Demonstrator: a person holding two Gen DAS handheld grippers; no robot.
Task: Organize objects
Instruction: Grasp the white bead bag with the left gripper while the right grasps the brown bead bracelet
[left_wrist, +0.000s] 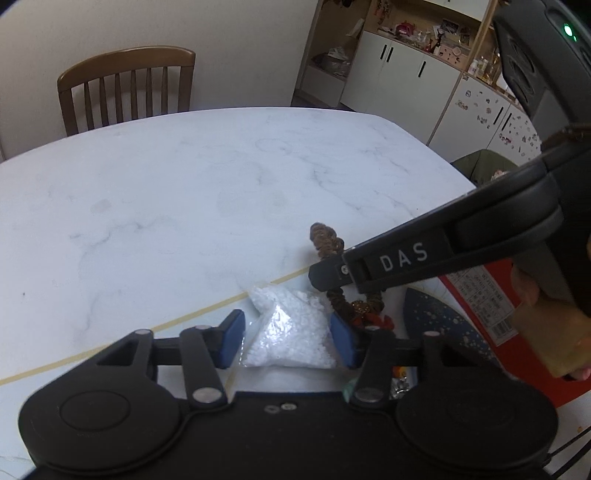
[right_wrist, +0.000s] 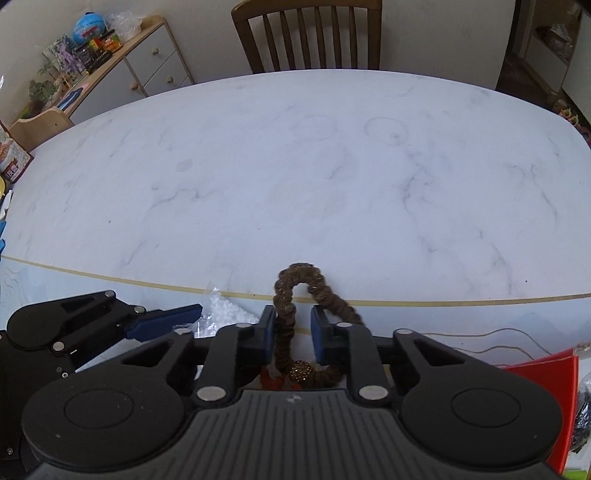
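the soft, light scrunchie (right_wrist: 284, 325) is straddled on one strand by the narrowed right gripper (right_wrist: 293, 332), while the slippery bead bag (left_wrist: 291, 332) is flanked by the wide left gripper (left_wrist: 286, 338).

— What can't you make out?
— The brown scrunchie (right_wrist: 291, 332) runs under the right tongs (right_wrist: 293, 334), its near end hidden. The red box (left_wrist: 517, 325) is cut off at the right edge.
— And the label?
— Print on it is too small to read.

One scrunchie (right_wrist: 286, 325), one bead bag (left_wrist: 291, 332), one chair (left_wrist: 127, 88), two hand-held grippers.
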